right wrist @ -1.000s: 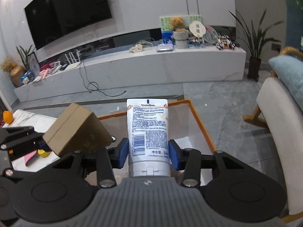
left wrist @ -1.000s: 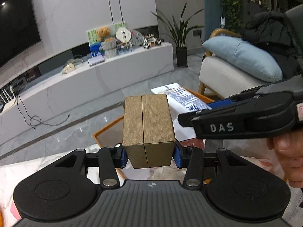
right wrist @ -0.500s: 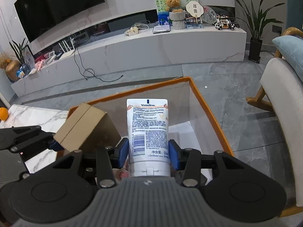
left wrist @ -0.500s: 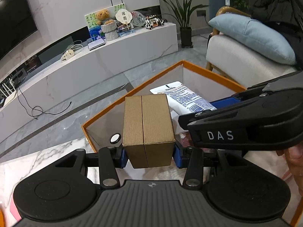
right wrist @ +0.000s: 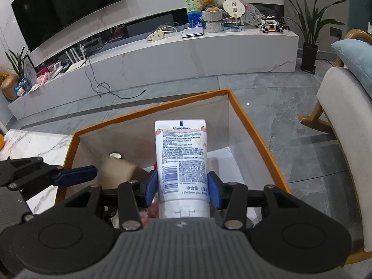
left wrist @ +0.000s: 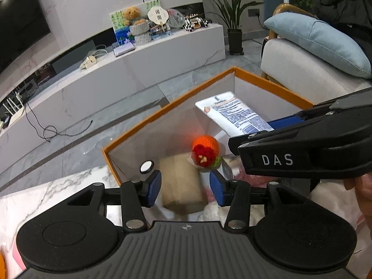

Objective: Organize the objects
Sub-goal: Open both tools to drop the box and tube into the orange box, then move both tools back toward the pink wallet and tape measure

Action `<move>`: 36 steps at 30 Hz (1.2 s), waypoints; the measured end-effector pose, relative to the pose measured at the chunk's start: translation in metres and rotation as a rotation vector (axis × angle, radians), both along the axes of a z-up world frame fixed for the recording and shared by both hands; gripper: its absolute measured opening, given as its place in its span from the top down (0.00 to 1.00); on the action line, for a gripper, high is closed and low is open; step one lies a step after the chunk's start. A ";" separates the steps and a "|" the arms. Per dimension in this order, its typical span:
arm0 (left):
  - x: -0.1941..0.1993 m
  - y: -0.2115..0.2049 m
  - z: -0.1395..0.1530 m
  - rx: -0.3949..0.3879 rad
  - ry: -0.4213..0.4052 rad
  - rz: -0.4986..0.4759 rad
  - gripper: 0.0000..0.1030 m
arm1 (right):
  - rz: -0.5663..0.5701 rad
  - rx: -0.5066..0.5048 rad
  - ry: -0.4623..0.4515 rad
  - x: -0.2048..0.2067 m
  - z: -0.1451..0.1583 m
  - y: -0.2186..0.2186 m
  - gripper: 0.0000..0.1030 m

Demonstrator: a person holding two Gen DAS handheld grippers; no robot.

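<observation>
Dropping phase: left gripper (left wrist: 185, 187) jaws are opening, pads clear of the blurred cardboard box (left wrist: 181, 186), which sits below them inside the orange-rimmed storage box (left wrist: 167, 107), apparently falling or just landed. Right gripper (right wrist: 183, 189) poised over the same bin; its jaws are just starting to ease apart, but both blue pads look in contact with the Vaseline tube (right wrist: 182, 162), cap end toward the camera, presumably next for release. Deeper in: an orange knitted ball (left wrist: 205, 150) and a small white round lid (left wrist: 147, 166) near the bin wall.
</observation>
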State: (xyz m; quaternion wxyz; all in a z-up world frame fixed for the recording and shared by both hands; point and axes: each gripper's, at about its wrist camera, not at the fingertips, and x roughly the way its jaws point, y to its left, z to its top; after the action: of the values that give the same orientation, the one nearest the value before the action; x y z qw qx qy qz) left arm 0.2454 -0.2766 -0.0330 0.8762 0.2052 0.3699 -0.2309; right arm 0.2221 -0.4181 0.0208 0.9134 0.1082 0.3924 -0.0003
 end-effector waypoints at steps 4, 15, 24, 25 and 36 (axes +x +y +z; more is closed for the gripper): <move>-0.002 0.000 0.004 -0.007 -0.007 -0.004 0.47 | -0.010 -0.002 -0.017 -0.002 0.005 0.000 0.48; -0.014 0.013 0.025 -0.037 -0.051 0.000 0.46 | -0.010 -0.008 -0.083 -0.014 0.024 -0.001 0.47; -0.022 0.056 0.052 -0.057 -0.113 0.057 0.43 | 0.013 -0.040 -0.136 -0.030 0.038 0.004 0.47; -0.023 0.063 0.053 -0.058 -0.114 0.065 0.43 | 0.016 -0.048 -0.139 -0.032 0.038 0.006 0.47; -0.036 0.136 0.049 -0.073 -0.108 0.153 0.42 | 0.080 -0.082 -0.217 -0.068 0.052 0.035 0.47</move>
State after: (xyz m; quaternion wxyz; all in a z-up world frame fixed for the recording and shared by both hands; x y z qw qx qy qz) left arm 0.2091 -0.1409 0.0156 0.9168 0.1565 0.3282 -0.1652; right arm 0.1542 -0.3833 0.0730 0.9535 0.0543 0.2947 0.0320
